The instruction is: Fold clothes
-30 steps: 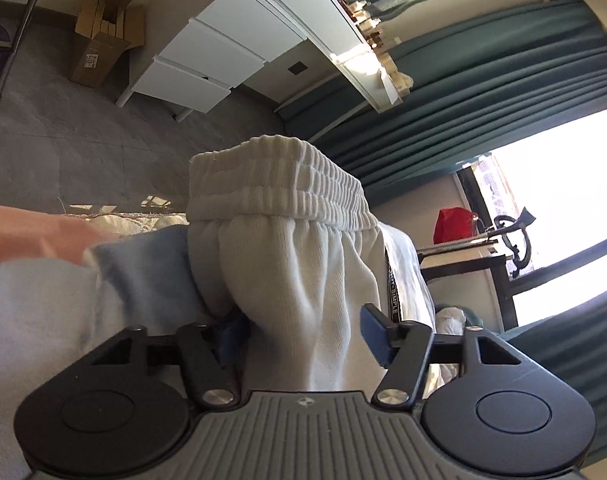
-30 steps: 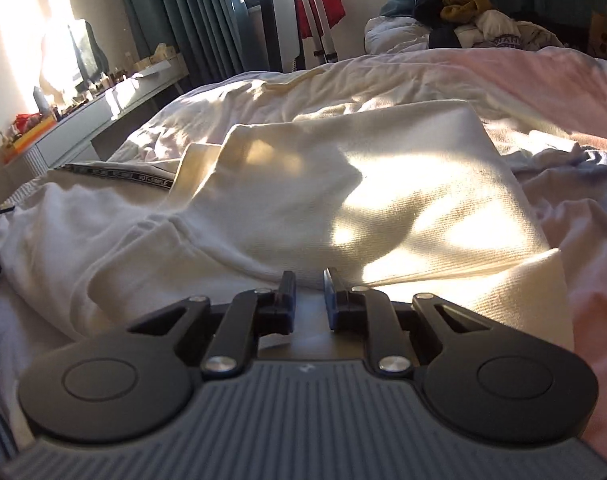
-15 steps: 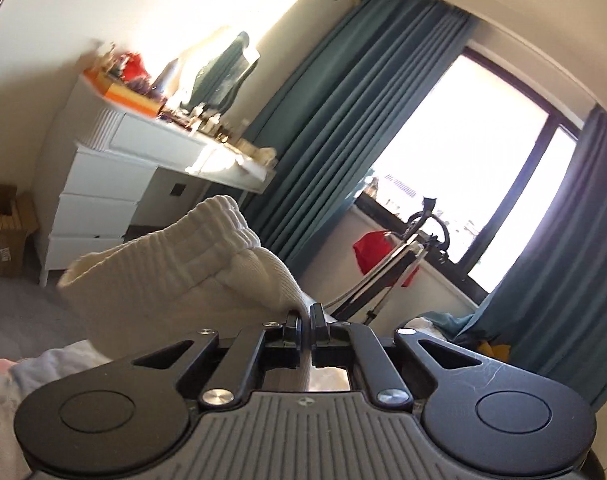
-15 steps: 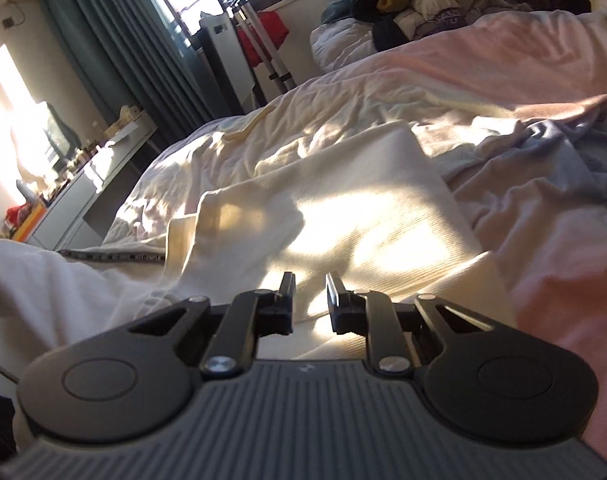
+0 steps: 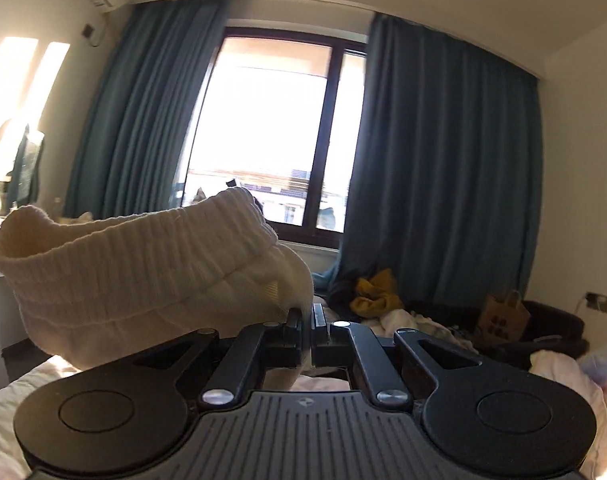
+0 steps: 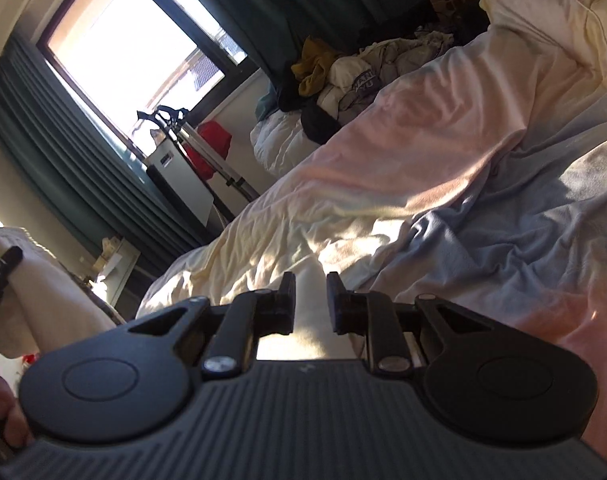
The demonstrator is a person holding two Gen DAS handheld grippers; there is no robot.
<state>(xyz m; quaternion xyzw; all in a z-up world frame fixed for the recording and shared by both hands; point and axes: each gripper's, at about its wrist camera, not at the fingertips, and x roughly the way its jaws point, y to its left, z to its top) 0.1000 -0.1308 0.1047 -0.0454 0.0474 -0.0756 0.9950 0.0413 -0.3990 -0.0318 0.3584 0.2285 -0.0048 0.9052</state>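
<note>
The left claw [image 5: 307, 320] is clamped on a thin pinch of the cream sweatpants [image 5: 135, 276], which could slip free, while the right claw [image 6: 310, 300], a narrow gap apart around a cream fold, grips loosely.

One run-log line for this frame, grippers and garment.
left gripper: shut on cream sweatpants, waistband lifted | right gripper: jaws slightly apart, cream fabric between, grip unclear | bed: rumpled
</note>
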